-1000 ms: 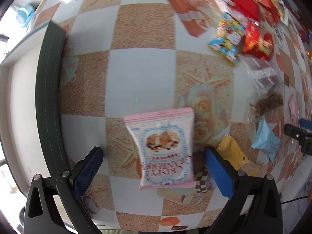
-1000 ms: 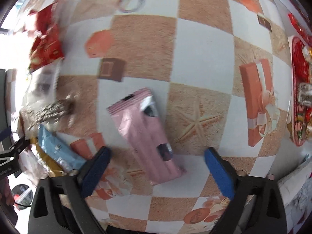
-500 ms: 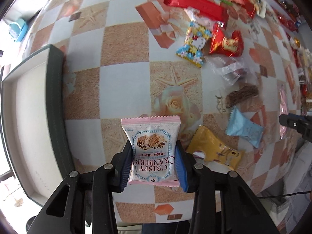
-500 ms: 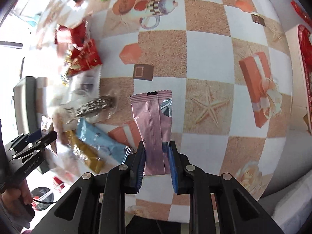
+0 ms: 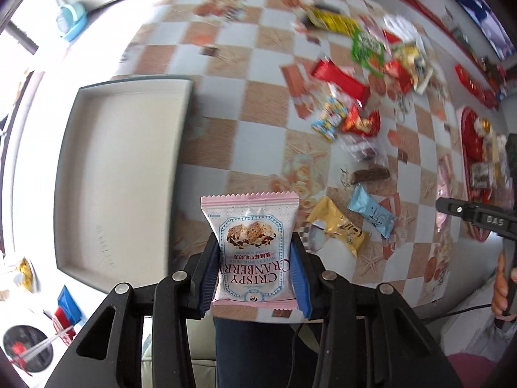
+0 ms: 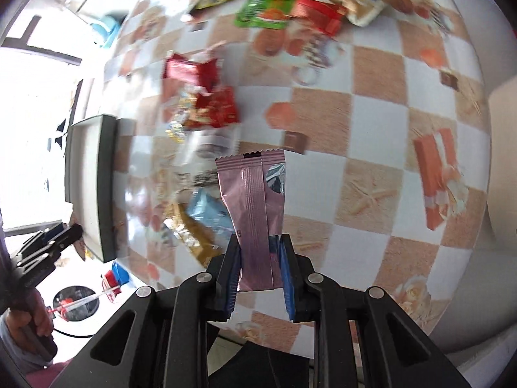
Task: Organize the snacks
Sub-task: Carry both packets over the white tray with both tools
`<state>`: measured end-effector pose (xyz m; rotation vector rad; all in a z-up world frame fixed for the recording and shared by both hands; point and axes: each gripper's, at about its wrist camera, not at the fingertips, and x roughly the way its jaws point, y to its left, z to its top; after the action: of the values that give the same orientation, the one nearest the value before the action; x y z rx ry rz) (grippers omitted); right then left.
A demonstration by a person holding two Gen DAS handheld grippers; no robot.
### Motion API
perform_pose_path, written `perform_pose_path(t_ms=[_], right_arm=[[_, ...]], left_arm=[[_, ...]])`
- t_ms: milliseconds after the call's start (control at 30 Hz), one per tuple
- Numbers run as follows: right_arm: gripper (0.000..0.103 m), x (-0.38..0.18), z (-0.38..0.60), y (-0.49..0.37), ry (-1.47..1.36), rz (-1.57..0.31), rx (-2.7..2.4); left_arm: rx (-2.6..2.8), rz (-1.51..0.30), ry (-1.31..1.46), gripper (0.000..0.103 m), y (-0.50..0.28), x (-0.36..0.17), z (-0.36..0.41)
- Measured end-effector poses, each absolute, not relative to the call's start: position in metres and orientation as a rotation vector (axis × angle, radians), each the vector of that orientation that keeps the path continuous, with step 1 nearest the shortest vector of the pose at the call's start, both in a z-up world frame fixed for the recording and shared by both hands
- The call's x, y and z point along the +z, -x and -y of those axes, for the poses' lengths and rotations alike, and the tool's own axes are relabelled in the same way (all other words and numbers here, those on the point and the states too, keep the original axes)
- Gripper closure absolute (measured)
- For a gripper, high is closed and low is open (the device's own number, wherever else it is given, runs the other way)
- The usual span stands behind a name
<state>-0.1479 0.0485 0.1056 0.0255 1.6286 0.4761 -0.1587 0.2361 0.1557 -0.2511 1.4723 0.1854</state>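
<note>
Pinching cranberry packet (image 5: 253,252) in left gripper (image 5: 255,278) beside tray (image 5: 129,174); right gripper (image 6: 260,271) jaws clamping pink wrapper (image 6: 255,213). Both seeming light, crinkly, slippery; holding sealed bottom ends.

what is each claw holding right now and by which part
Left claw: pink-and-white cranberry nougat packet, pinched across its lower half. Right claw: pink foil wrapper, by its bottom end.

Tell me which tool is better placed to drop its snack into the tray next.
Probably the left tool: its cranberry packet hangs right beside the tray. The right tool, with its pink packet, has the tray far to its left.
</note>
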Motion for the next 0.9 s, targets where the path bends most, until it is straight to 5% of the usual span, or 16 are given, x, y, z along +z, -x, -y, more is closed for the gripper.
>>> perform_pose_path(t_ms=[400, 900], right_arm=[[0.079, 0.123, -0.165, 0.168, -0.102, -1.571, 0.495], [0.079, 0.096, -0.35, 0.192, 0.018, -1.688, 0.673]], left_arm=[[0.169, -1.42, 0.165, 0.059, 0.158, 0.171, -0.355], [0.15, -1.489, 0.19, 0.059, 0.176, 0.108, -0.423]])
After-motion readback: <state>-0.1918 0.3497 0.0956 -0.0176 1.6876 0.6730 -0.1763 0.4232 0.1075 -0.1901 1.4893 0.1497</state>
